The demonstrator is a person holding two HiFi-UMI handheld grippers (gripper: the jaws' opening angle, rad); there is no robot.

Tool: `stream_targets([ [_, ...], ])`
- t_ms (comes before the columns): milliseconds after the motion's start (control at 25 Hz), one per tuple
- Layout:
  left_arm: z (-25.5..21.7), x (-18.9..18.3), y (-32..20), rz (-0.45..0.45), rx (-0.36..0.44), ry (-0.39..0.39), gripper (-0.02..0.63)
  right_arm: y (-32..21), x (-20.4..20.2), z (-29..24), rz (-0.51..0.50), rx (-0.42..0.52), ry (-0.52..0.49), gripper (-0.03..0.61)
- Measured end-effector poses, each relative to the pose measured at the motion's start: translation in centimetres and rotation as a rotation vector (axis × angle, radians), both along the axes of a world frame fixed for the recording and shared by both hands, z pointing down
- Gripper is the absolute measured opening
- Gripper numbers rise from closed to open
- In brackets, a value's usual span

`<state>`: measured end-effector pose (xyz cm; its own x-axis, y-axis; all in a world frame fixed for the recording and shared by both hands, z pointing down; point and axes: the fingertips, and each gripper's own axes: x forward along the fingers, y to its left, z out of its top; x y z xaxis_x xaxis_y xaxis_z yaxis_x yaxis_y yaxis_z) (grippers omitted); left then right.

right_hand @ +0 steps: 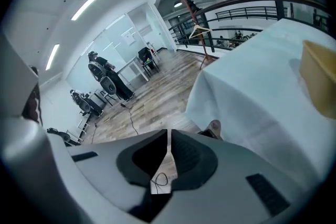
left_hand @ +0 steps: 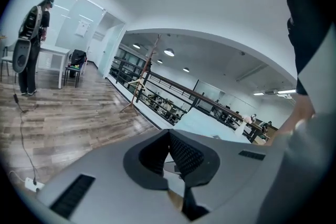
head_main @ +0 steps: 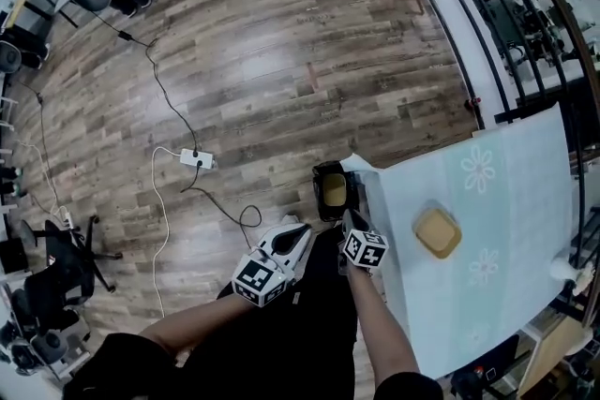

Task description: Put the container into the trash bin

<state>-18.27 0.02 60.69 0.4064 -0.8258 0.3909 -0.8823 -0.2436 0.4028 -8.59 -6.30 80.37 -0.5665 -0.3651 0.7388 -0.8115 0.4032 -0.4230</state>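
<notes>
Tan container (head_main: 438,232) on pale tablecloth (head_main: 525,211)

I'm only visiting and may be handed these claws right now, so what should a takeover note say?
The left claw is shut and empty, off to the side of the table.
The right claw is shut and empty, near the table's corner.
The container sits on the table, with neither claw touching it.
The bin stands on the floor at that corner; something tan shows inside it.
Done: nothing for this container.
Left: open a claw, grasp the container, carry it to the bin, drop it in.
</notes>
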Motion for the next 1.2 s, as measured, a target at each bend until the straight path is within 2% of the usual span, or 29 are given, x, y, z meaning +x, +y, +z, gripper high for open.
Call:
stream_targets([
  [240, -3.6, -1.0, -1.6, 0.072, 0.099, -0.008, 0.009, 2.5, -0.3, -7.6, 0.007, 0.144, -0.005, 0.043],
  [440, -5.6, 1.7, -2.5, 0.192, 0.161, -0.018, 0.009, 3.1, 2.7, -13.0, 0.067, 0.236, -0.015, 0.043],
  [640, -6.8, 6.3, -3.6, 0.264, 0.17, 0.003, 0.009, 2.9, 8.6, -17.0, 0.214, 0.294, -0.036, 0.043],
  [920, -7.2, 15.8, -5.9, 0.435, 0.157, 0.039, 0.009, 2.1, 18.8, -20.2, 0.397, 0.331, -0.001, 0.044],
  [1200, -7.1, 22.7, -8.1, 0.484, 0.145, -0.006, 0.009, 1.4, 27.9, -19.7, 0.549, 0.313, 0.01, 0.044],
])
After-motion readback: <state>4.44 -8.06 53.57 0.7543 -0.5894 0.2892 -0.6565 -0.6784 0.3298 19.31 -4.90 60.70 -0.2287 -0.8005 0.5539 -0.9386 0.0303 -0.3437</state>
